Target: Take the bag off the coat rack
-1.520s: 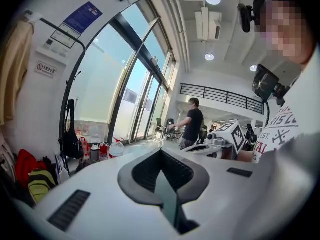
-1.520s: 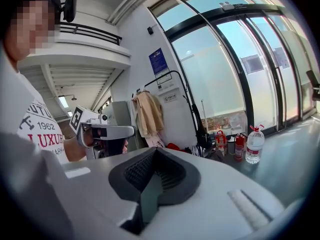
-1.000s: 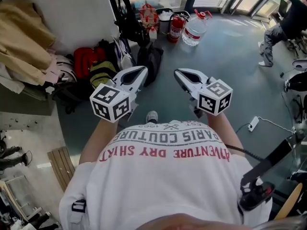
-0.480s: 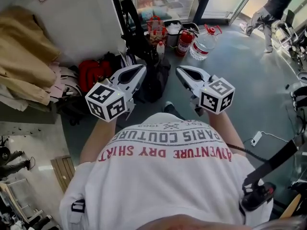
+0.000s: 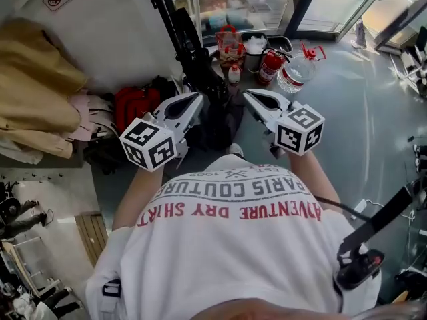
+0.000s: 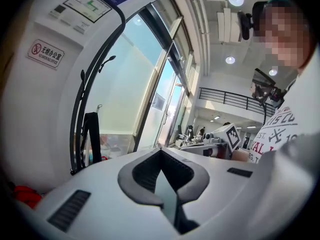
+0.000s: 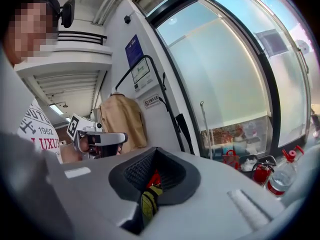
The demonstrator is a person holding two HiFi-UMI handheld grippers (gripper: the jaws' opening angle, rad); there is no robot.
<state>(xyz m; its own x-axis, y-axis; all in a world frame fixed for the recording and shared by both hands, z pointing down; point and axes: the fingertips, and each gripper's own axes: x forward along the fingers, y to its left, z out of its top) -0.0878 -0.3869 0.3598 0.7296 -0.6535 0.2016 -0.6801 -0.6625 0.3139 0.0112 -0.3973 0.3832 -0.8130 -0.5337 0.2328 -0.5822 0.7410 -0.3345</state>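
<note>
The black coat rack point(image 5: 163, 12) rises in a curve at the top centre of the head view. A black bag point(image 5: 203, 69) hangs on it by a strap, and its lower part shows beyond the gap between my two grippers. My left gripper point(image 5: 194, 99) and right gripper point(image 5: 248, 96) are held side by side before my chest. Both are shut, empty and short of the bag. The left gripper view shows the rack poles point(image 6: 80, 114) and the bag's strap point(image 6: 92, 134). The right gripper view shows the rack point(image 7: 165, 96) and the strap point(image 7: 184, 129).
A tan coat point(image 5: 33, 79) hangs at the left by the white wall. A red bag point(image 5: 137, 104) and other bags lie on the floor under the rack. A fire extinguisher point(image 5: 269, 65), a water bottle point(image 5: 299, 72) and a red basket point(image 5: 230, 42) stand by the glass wall.
The rack, the black bag and the floor clutter have drawn nearer and lower in the head view. Both grippers stay shut and keep their pose before the chest.
</note>
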